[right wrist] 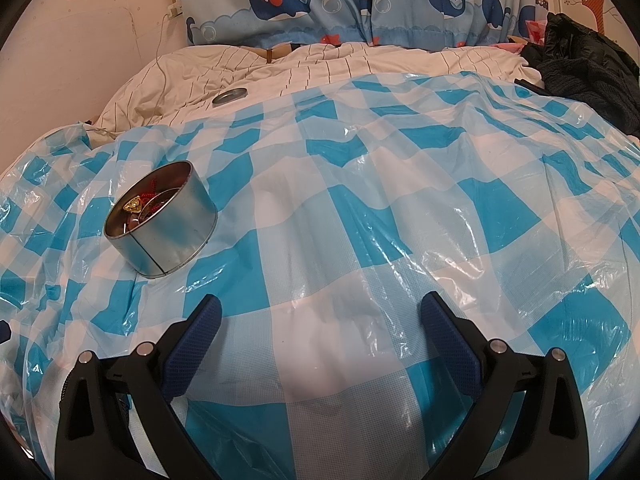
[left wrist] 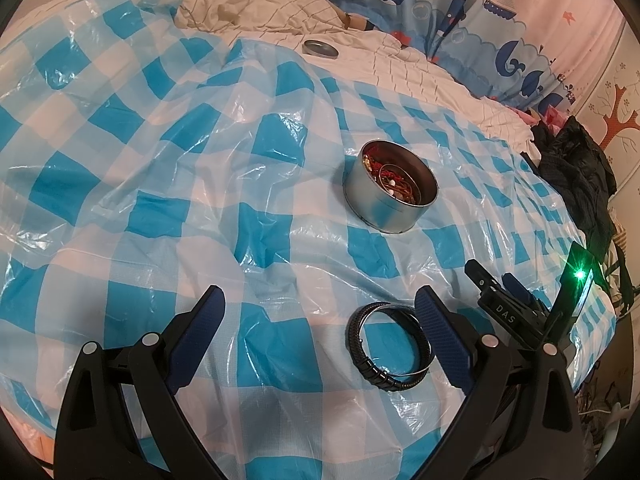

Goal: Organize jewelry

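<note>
A round silver tin [left wrist: 390,188] stands on the blue-and-white checked plastic sheet [left wrist: 160,184], holding red and gold jewelry. Two bangles [left wrist: 390,344], one black braided and one thin metal, lie stacked on the sheet between my left gripper's fingers, close to the right finger [left wrist: 442,332]. My left gripper [left wrist: 320,300] is open just above the sheet. In the right wrist view the tin [right wrist: 162,220] sits to the left, ahead of my right gripper [right wrist: 320,312], which is open with nothing between its fingers. The right gripper's body [left wrist: 516,308] shows at the left view's right edge.
The tin's lid [left wrist: 320,49] lies on the white striped bedding [left wrist: 420,64] beyond the sheet. A whale-print curtain [right wrist: 320,0] hangs behind the bed. Dark clothing [right wrist: 588,60] is piled at the far right. A cable [right wrist: 160,40] runs down the wall at left.
</note>
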The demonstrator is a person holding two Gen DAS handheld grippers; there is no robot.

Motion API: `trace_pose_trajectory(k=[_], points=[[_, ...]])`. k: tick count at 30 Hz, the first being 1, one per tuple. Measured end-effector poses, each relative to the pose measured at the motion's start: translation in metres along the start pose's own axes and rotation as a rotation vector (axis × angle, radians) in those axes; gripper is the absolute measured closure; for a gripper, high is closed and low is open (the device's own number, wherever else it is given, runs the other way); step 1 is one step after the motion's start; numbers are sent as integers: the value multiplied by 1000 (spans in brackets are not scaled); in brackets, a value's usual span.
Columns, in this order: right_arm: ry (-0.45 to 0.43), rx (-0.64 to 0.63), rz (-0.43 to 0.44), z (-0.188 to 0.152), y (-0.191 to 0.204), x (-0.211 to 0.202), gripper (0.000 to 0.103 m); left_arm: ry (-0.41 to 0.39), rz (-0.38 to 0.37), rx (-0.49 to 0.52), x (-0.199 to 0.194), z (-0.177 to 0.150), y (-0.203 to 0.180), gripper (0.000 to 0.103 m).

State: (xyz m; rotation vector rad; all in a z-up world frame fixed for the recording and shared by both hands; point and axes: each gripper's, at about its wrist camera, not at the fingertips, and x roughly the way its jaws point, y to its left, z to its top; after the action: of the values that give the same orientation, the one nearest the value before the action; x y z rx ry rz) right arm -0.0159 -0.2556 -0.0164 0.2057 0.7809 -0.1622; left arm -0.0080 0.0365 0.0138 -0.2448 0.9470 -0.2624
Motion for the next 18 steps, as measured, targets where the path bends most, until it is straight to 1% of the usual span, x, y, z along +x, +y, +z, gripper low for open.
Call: trace_pose_trajectory(k=[18], points=[[1, 0, 0, 0, 0, 0, 7, 3, 2, 0, -4, -3, 2, 11]])
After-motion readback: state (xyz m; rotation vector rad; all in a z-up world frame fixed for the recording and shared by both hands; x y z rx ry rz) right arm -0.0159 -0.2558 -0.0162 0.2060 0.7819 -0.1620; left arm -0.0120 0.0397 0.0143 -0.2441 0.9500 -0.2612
